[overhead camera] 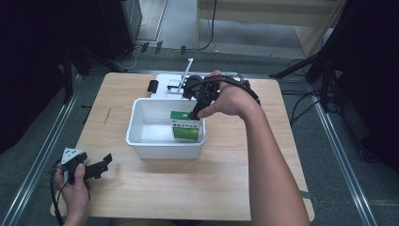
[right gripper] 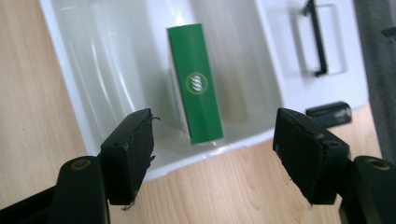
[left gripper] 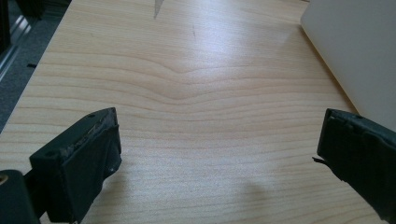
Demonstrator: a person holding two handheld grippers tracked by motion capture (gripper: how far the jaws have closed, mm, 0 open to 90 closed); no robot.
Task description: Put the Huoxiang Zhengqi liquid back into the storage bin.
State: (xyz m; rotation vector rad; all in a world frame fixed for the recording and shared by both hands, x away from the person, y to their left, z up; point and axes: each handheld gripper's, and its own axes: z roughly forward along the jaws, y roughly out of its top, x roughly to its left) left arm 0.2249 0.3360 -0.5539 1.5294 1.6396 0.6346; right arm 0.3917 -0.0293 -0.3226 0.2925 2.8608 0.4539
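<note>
Hovering right gripper (right gripper: 212, 154), jaws spread and empty, over green cardboard carton (right gripper: 195, 84) standing at right end of white plastic tub (overhead camera: 141, 141) | left gripper (left gripper: 219, 158) released, idle near-left | next, probably: lower, clamp carton.

Green carton (overhead camera: 185, 126) upright inside white tub (overhead camera: 141, 141), right end.

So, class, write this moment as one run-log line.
left gripper: open, near table edge | right gripper: open, above bin | green box: inside white bin, unheld | lid: behind bin
</note>
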